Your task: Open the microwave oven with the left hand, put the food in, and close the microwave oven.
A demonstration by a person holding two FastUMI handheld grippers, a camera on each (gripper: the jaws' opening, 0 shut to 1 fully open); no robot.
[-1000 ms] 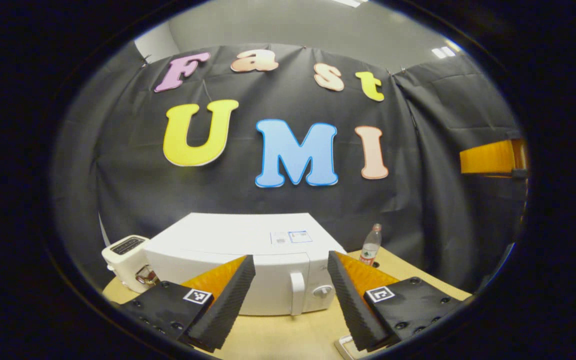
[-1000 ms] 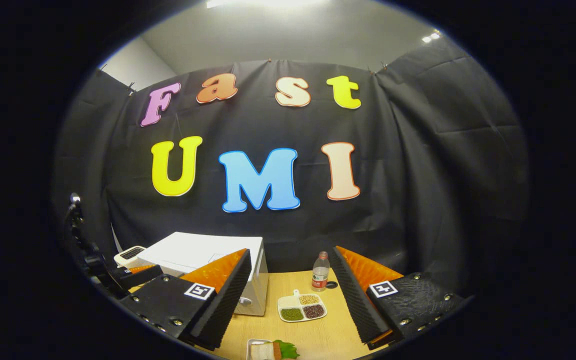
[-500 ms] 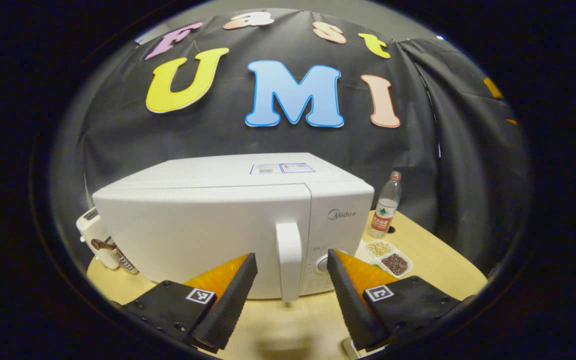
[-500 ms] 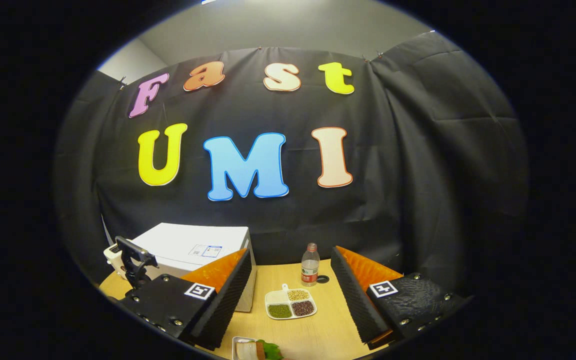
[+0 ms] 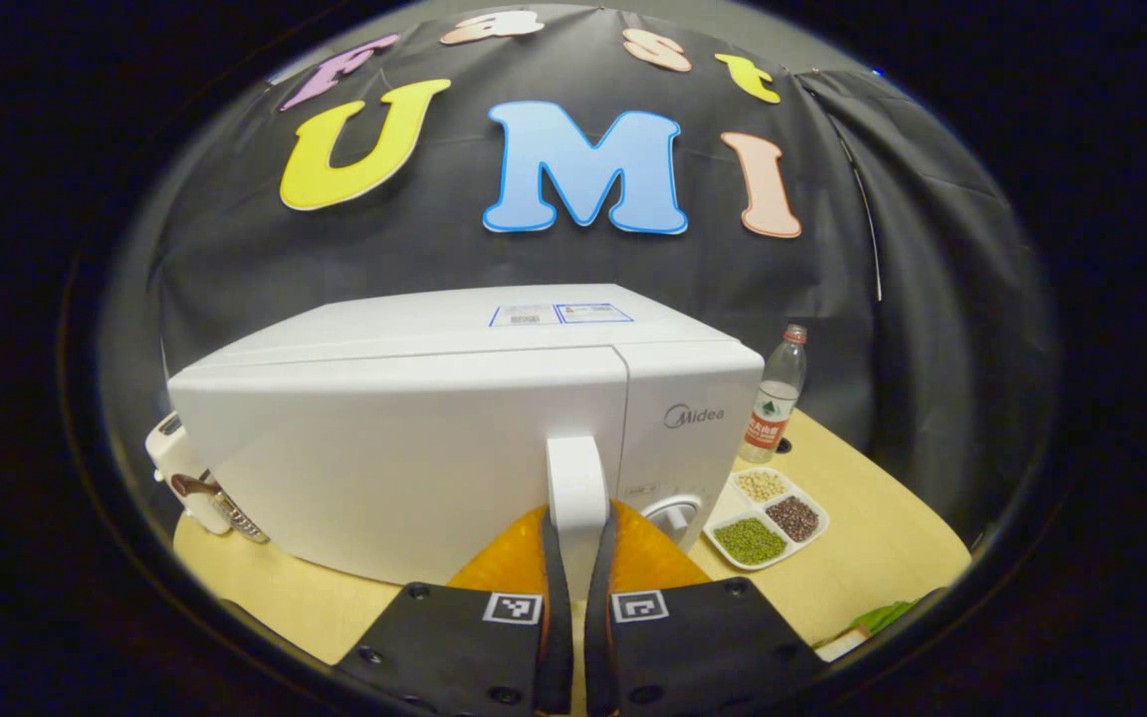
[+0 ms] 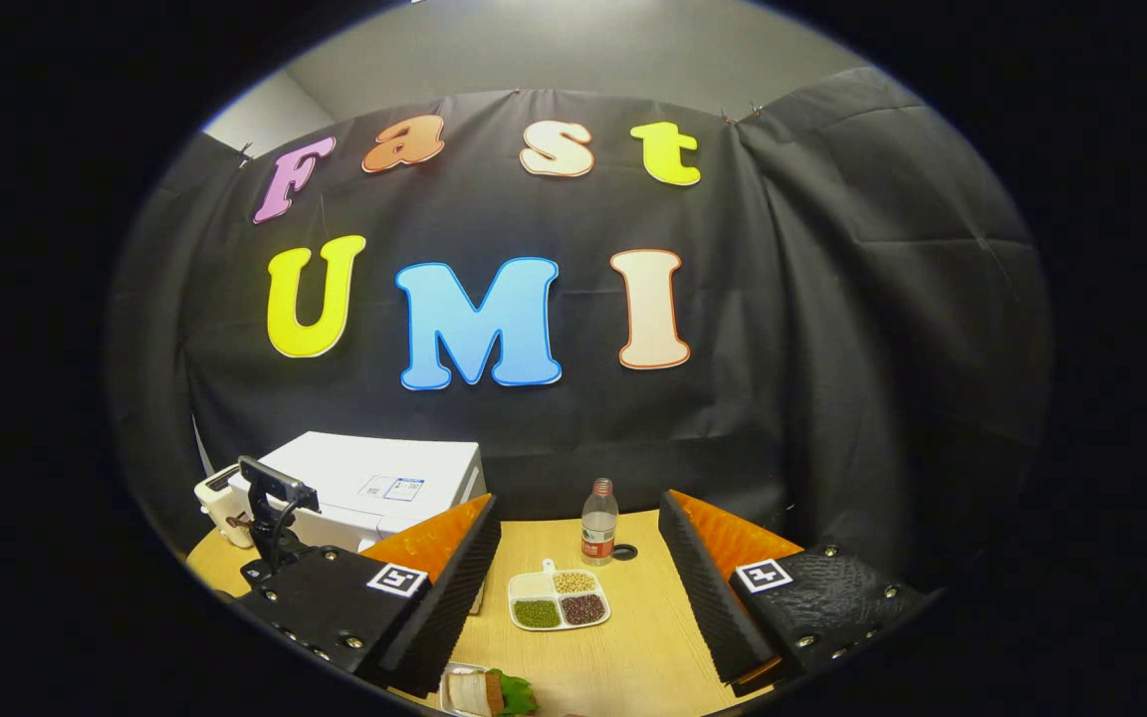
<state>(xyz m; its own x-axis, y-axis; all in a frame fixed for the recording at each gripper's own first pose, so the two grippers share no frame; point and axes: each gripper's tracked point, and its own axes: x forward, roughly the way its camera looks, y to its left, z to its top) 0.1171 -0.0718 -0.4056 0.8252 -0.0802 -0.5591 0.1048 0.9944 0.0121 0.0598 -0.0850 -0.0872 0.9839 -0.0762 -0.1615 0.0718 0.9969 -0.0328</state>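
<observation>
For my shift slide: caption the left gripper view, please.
Left claw shut on the closed microwave's door handle, ready to pull.

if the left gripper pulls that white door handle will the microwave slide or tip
The boxy white microwave looks broad and low, so tipping seems unlikely. It sits on a smooth wooden table, so it might slide slightly. The left gripper pinches the rigid white handle, which probably won't flex.

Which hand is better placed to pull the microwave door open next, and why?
The left. Its tool is already closed on the door handle of the microwave. The right tool is open over the table, away from the door.
</observation>
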